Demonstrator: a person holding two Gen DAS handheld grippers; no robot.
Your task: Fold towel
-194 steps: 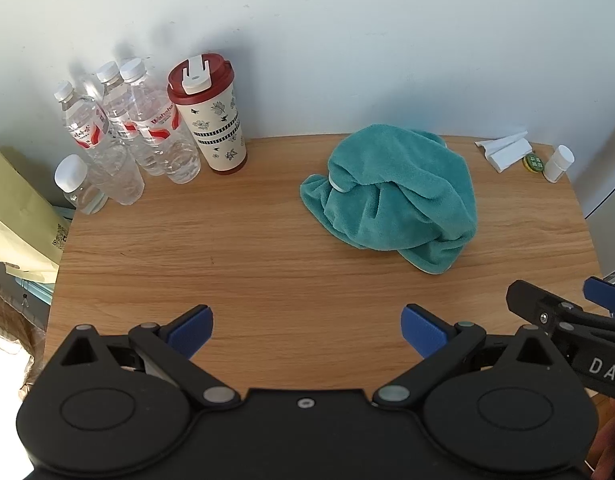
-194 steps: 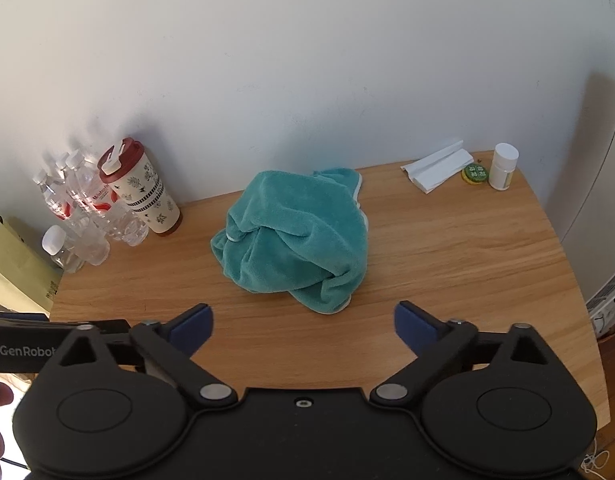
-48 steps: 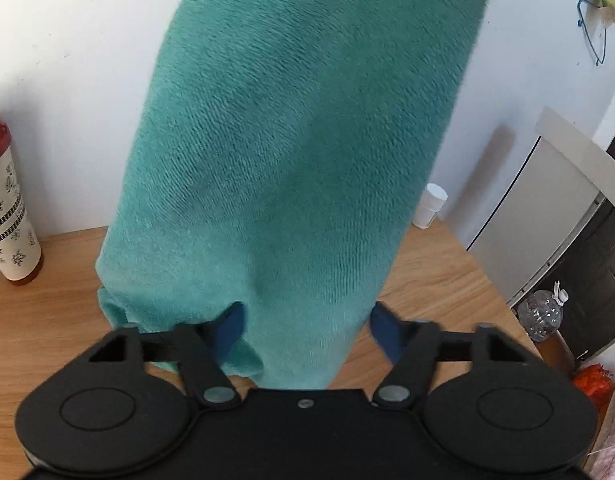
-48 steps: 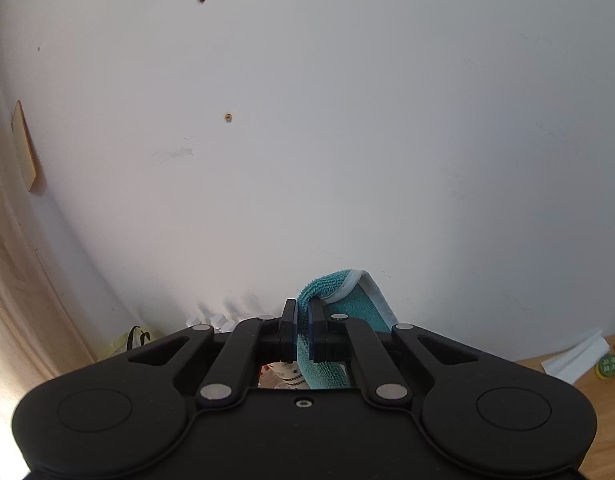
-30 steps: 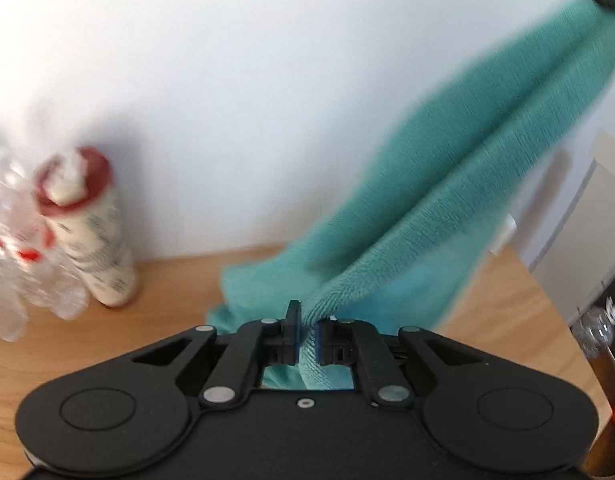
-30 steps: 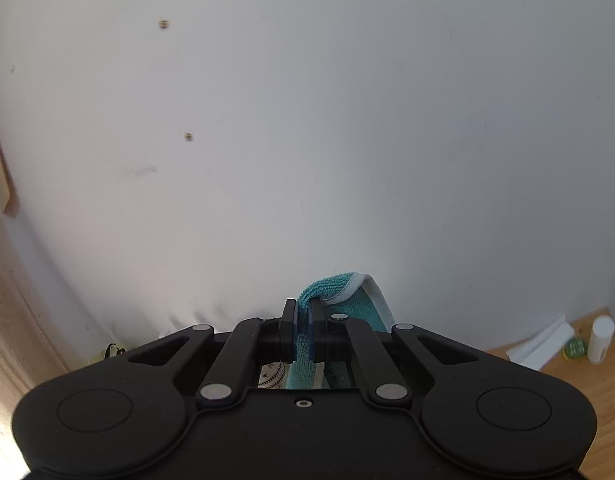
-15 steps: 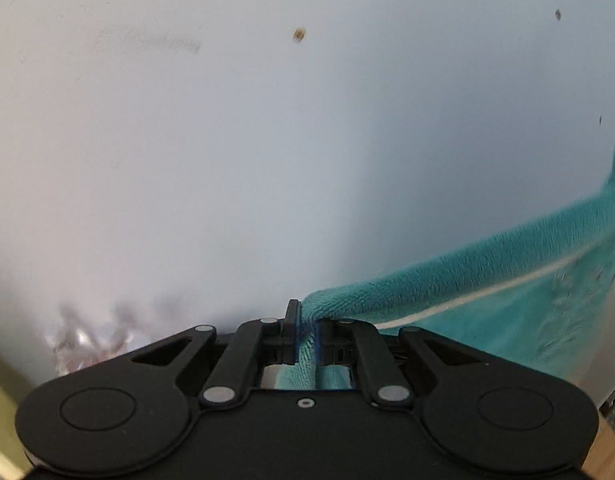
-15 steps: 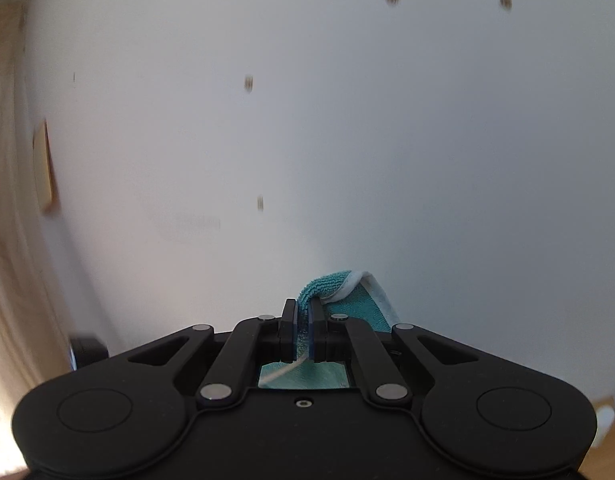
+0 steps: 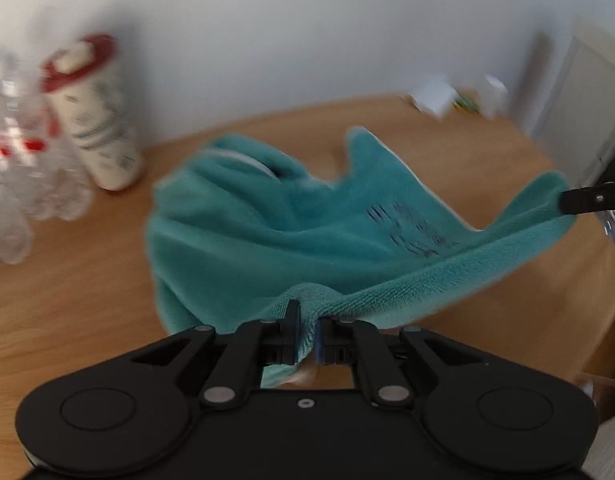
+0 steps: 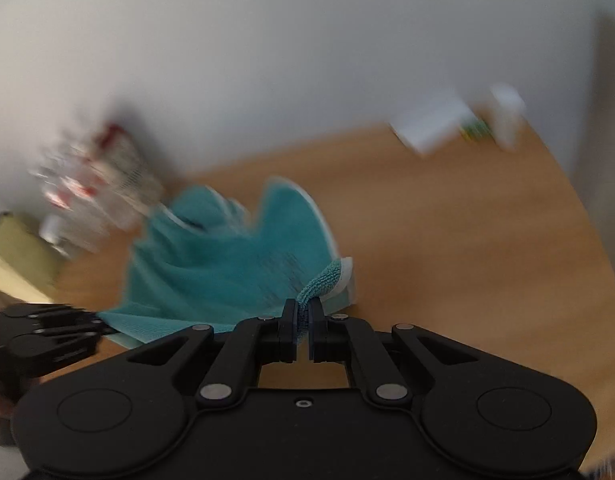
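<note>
Two claws hold one teal towel [image 9: 275,216].
Left claw [image 9: 306,334] and right claw [image 10: 303,326] each pinch a corner; its far end rests mid-table [image 9: 67,280], blurry.

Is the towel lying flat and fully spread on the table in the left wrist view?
No: the towel is bunched in folds, one edge lifted off the table in the left claw.

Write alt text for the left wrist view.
The left gripper pinches the near edge of a teal towel, which spreads over a wooden table; the right gripper holds its far right corner. A red-lidded cup and water bottles stand blurred at left.
</note>
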